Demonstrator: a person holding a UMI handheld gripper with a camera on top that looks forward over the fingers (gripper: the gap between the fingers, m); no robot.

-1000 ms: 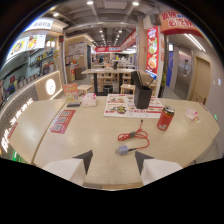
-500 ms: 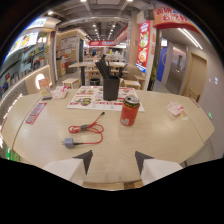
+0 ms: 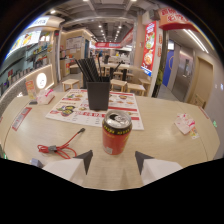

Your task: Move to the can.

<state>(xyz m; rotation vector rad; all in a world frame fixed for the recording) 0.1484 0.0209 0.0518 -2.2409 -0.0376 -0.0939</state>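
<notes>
Looking along our hand-held gripper (image 3: 113, 161), we see its two fingers spread apart, with bare wood between the dark fingertips (image 3: 86, 159). They pinch nothing. Just ahead of them, in line with the gap and a little toward the left finger, stands the can (image 3: 116, 132) — red and orange, upright on the worktop (image 3: 160, 142), its silver top with the pull tab facing us. The can is close to the tips but not between them, and neither finger touches it.

To the left of the can, near the left finger, a red cable (image 3: 61, 146) lies in loose loops on the wood, one end running up toward the paper menu (image 3: 75, 111). That menu lies flat beyond the can, printed with pictures of food. On it stands a black holder (image 3: 98, 95) — square, upright, full of dark chopsticks (image 3: 90, 71) that lean out at the top.

Well off to the right of the can rests a small white packet (image 3: 184, 123) with red print. At the far left of the worktop we make out a small sign stand (image 3: 32, 89) and a tissue pack (image 3: 46, 96) beside it. Beyond the worktop's far edge are wooden tables and stools (image 3: 71, 83) of a restaurant, with lit menu boards (image 3: 25, 38) high on the left wall.
</notes>
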